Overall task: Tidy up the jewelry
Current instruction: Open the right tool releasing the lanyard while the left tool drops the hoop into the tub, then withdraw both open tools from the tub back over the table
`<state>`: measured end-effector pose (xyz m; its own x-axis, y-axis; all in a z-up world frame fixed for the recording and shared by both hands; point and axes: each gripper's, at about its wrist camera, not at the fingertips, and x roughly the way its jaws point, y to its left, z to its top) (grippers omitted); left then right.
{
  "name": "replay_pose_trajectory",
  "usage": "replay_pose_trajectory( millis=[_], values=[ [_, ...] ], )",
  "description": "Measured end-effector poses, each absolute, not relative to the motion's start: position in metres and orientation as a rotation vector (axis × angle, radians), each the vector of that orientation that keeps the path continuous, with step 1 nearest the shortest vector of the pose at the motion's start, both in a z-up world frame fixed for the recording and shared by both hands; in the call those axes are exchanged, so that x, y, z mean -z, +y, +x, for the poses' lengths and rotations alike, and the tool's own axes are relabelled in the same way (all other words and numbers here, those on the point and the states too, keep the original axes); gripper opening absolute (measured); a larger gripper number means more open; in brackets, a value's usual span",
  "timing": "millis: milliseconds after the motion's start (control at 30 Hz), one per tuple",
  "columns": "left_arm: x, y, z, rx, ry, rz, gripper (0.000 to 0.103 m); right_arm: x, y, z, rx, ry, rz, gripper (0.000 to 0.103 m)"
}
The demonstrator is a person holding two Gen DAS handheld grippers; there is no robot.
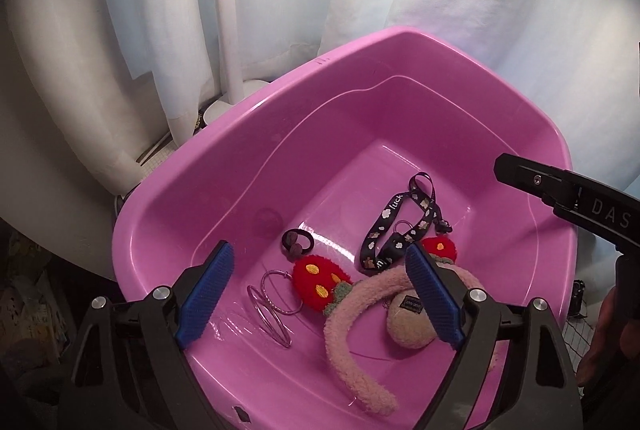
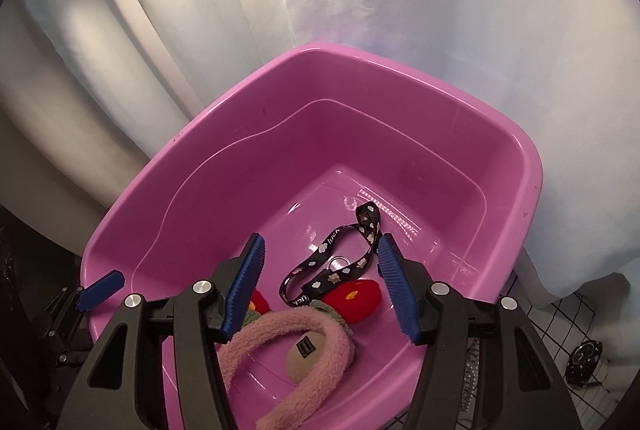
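Since the task is gathering accessories into one container, the big pink plastic tub (image 1: 256,134) serves as the collection point, and everything below is placed relative to it. It sits against a white curtain (image 1: 168,14), with a black wire grid (image 2: 560,314) just outside its right wall.

Inside the tub, near the front wall, lies the fluffy pink fabric headband (image 1: 352,314) with two red knitted strawberry decorations (image 1: 318,280) and a beige plush ball (image 1: 408,322) tucked inside its arc; my read is it landed here as dropped, unarranged. Toward the tub's centre lies the black printed strap lanyard (image 1: 386,220), looped loosely and touching the headband's right strawberry. Left of the headband on the tub floor sit thin silver metal bangle rings (image 1: 272,306), overlapping each other. Just behind them is a small dark brown hair tie (image 1: 296,244).

Left gripper (image 1: 320,294) hovers over the tub's front-left, blue-padded jaws wide apart, nothing between the pads. Right gripper (image 2: 320,290) hovers over the front-right, jaws apart too, gripping nothing; headband and lanyard lie below it. Both look like post-release poses. A small dark round object (image 2: 584,354) sits outside the tub on the grid, too unclear to name, possibly a remaining item.
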<state>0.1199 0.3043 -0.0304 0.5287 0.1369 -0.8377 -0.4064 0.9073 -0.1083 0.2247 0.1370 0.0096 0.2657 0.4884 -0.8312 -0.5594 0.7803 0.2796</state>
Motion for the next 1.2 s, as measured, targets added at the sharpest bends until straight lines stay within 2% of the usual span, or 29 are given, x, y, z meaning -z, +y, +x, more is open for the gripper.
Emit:
replay_pose_trajectory(
  millis=[1200],
  values=[
    [0.006,0.298,0.095,-0.323,0.91,-0.289,0.087,-0.027,0.128,0.211,-0.727,1.035,-0.046,0.057]
  ],
)
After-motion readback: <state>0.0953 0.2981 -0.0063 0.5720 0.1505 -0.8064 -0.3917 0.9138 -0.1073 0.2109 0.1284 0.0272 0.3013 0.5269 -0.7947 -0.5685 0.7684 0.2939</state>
